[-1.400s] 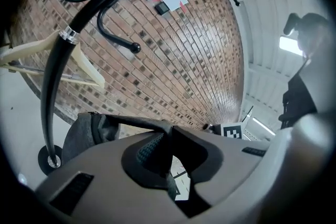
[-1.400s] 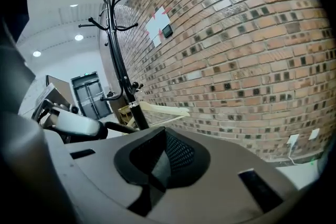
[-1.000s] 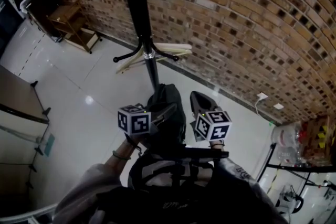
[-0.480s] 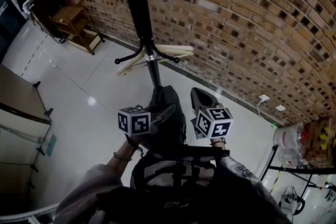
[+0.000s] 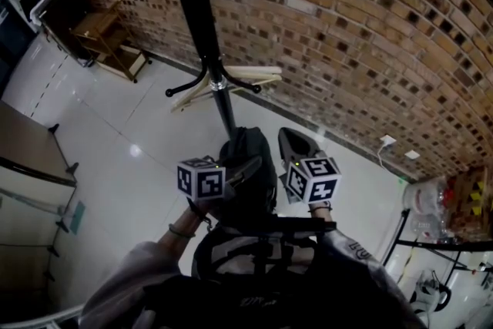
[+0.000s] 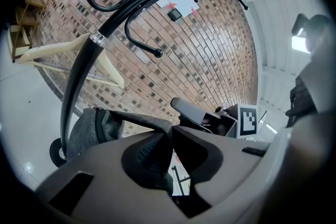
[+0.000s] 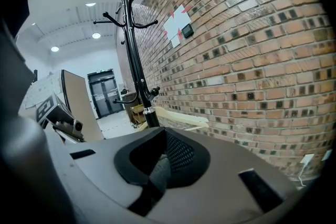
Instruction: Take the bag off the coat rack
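Note:
The black coat rack [image 5: 202,27] stands before the brick wall, its hooks bare at the top. The dark grey bag [image 5: 248,166] hangs low in front of the pole, clear of the hooks, between my two grippers. My left gripper [image 5: 235,172] is shut on a fold of the bag's fabric [image 6: 152,147], with the bag's body [image 6: 97,128] just beyond the jaws beside the pole [image 6: 86,65]. My right gripper [image 5: 291,152] is shut on a grey strip of the bag [image 7: 156,169], and the rack [image 7: 134,60] rises ahead of it.
A cream wooden hanger [image 5: 246,75] hangs on the rack's lower hooks. A wooden shelf unit [image 5: 104,35] stands far left by the wall, a table edge [image 5: 27,142] at the left. A wall socket [image 5: 385,141] and a cluttered stand [image 5: 439,212] are at the right.
The view has shifted slightly; both grippers and the bag have sunk a little lower in it. Both grips are unchanged.

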Motion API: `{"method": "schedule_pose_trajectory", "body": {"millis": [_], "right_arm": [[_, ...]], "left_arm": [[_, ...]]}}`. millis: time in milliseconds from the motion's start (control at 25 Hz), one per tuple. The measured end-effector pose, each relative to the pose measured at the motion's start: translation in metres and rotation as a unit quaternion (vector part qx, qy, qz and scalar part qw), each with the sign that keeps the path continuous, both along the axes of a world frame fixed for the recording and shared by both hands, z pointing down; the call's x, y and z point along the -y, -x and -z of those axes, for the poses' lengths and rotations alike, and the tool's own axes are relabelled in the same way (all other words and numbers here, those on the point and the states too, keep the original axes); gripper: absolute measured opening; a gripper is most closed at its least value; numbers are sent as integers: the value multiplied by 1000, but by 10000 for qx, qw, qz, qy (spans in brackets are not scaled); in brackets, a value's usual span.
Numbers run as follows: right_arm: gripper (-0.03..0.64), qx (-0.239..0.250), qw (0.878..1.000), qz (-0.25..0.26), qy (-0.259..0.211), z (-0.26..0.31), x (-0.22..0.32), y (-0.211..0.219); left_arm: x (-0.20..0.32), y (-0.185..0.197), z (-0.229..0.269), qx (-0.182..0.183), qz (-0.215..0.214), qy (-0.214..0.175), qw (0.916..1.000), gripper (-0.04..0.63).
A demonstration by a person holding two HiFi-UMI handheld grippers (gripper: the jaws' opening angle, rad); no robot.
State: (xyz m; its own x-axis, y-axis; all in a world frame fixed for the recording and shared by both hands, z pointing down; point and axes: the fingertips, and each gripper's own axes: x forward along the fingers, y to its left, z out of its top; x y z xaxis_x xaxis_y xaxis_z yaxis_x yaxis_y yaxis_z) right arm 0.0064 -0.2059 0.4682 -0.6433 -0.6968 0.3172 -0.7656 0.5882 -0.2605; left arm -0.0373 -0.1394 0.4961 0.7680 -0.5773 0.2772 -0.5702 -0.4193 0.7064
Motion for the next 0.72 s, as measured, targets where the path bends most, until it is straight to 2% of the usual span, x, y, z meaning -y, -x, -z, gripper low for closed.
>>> {"method": "schedule_pose_trajectory", "body": {"millis": [280,720], "right_arm": [[6,26,9999,-97,-7,-1,2,-4],[6,38,9999,-153,11,-3,4,0]], "left_arm": [[2,-3,-3,-42,3,79,10000,40],[5,2,-6,92,-69,94,9999,40]]}}
